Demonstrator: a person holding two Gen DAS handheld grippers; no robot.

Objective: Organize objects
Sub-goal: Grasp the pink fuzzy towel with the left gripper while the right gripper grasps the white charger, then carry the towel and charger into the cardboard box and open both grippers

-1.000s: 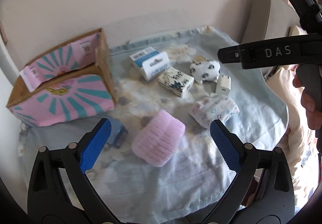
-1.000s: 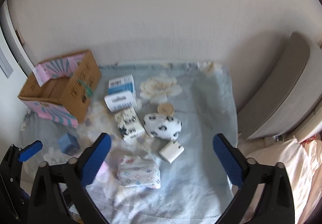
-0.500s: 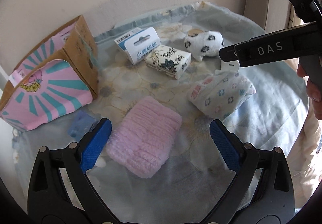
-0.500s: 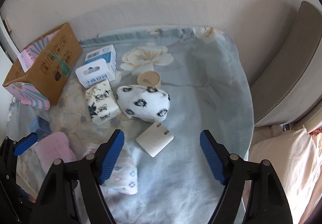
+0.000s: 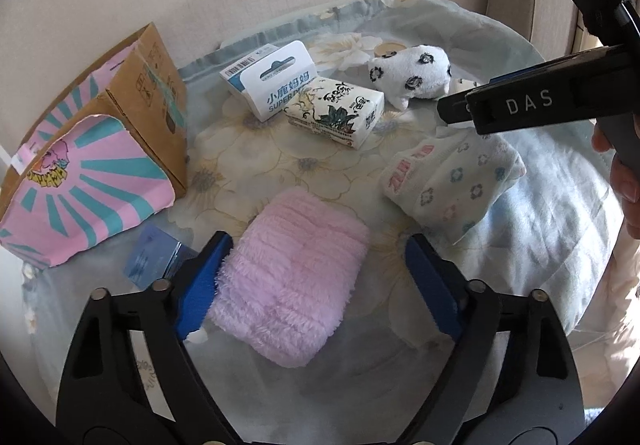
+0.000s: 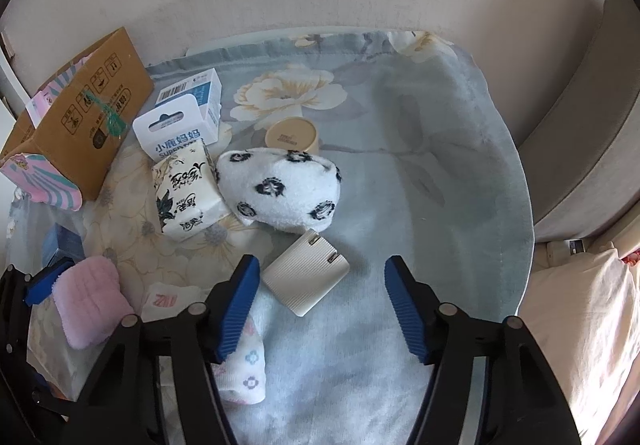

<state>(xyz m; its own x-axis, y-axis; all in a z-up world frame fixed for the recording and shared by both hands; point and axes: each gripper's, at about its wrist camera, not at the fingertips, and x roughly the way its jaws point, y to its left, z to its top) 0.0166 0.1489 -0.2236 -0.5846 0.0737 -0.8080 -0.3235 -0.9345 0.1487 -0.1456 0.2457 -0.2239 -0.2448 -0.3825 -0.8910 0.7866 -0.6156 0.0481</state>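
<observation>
The left tool (image 5: 312,281) is closing around the pink towel (image 5: 294,277): its left pad touches the fluff, the right pad stands clear. The right tool (image 6: 320,309) is closing over the white charger (image 6: 306,277), which lies between its pads, neither pressing it. On the floral cloth (image 6: 420,173) lie a spotted plush (image 6: 280,189), a tissue pack (image 5: 336,111), a white box (image 5: 276,85), a flowered cloth roll (image 5: 452,185), a round lid (image 6: 290,135) and a blue box (image 5: 154,257). A cardboard box (image 5: 84,161) sits at the left.
</observation>
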